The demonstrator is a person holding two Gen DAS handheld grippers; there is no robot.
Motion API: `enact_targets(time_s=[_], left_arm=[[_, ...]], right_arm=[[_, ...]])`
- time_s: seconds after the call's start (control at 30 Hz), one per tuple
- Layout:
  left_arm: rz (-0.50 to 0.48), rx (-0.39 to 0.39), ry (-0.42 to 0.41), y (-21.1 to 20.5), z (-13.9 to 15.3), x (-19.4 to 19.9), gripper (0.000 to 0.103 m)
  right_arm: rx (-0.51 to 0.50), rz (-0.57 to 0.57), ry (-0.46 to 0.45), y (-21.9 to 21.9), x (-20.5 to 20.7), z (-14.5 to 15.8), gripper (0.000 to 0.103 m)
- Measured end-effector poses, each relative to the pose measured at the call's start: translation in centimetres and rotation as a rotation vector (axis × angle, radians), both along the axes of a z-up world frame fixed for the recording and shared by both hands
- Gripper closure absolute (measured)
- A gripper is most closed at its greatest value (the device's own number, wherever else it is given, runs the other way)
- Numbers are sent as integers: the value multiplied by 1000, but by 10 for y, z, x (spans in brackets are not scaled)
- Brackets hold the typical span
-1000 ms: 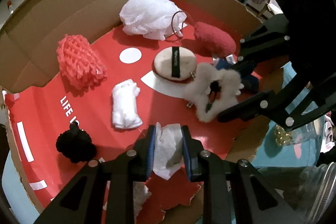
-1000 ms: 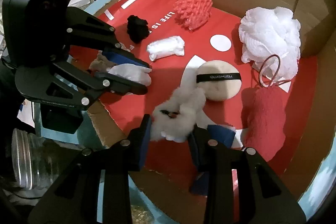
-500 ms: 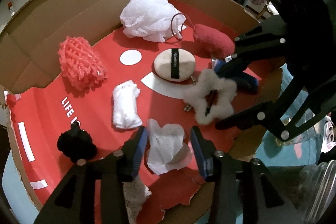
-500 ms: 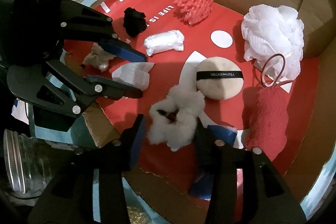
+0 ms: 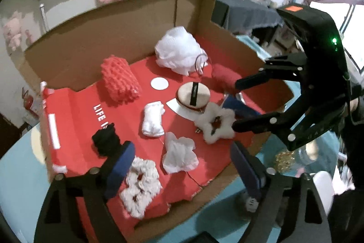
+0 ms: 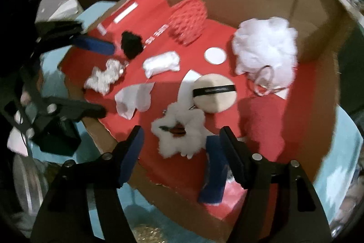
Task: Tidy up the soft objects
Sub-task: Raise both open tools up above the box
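Observation:
A cardboard box [image 5: 75, 56] with a red floor holds the soft things. My left gripper [image 5: 182, 170] hovers over the near edge, jaws opening. A crumpled white tissue [image 5: 179, 155] lies loose on the floor below them, untouched. Beside it lie a white crochet scrunchie [image 5: 141, 183] and a black pompom [image 5: 105, 140]. My right gripper [image 6: 182, 142] is opening too. The fluffy white scrunchie [image 6: 179, 131] rests on the floor between its pads [image 6: 134, 152], free of them. In the right wrist view the left gripper [image 6: 108, 79] spreads wide above the tissue [image 6: 134, 99].
Further in lie a white cloth roll [image 5: 152, 118], a red net sponge [image 5: 119, 79], a white bath pouf [image 5: 177, 50], a beige powder puff [image 5: 193, 95], a red towel [image 5: 224, 75] and a blue strip [image 6: 213, 172]. The box stands on a teal table [image 5: 22, 186].
Both grippers went from shut to open. The left let go of the white tissue and rose away from it. The right released the fluffy scrunchie, which stays on the floor.

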State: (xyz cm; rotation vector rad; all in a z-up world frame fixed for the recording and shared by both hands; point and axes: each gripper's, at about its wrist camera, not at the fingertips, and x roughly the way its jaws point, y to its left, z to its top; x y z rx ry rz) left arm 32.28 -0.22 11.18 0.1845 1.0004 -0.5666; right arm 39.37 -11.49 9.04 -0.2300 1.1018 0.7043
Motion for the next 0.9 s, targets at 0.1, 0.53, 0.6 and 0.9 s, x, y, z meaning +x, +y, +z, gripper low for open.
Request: enact_targets(time_s=[0.1,0.53,0.6,0.9], left_arm=[[66,-37,-21,8,8,-10,6],[306,-66,14,26,-1,-31,1],[334,-58,26,27,-5,-30,1],[375,11,27,24,-22,-31,1]], right_arm=[[12,-85,-25,-8,-8,14,25],[23,-387,-57,-34,-49,28,20],[29,-427,-44,-38,-50,24,20],[34,-467,-16,-36,-51,11,20]])
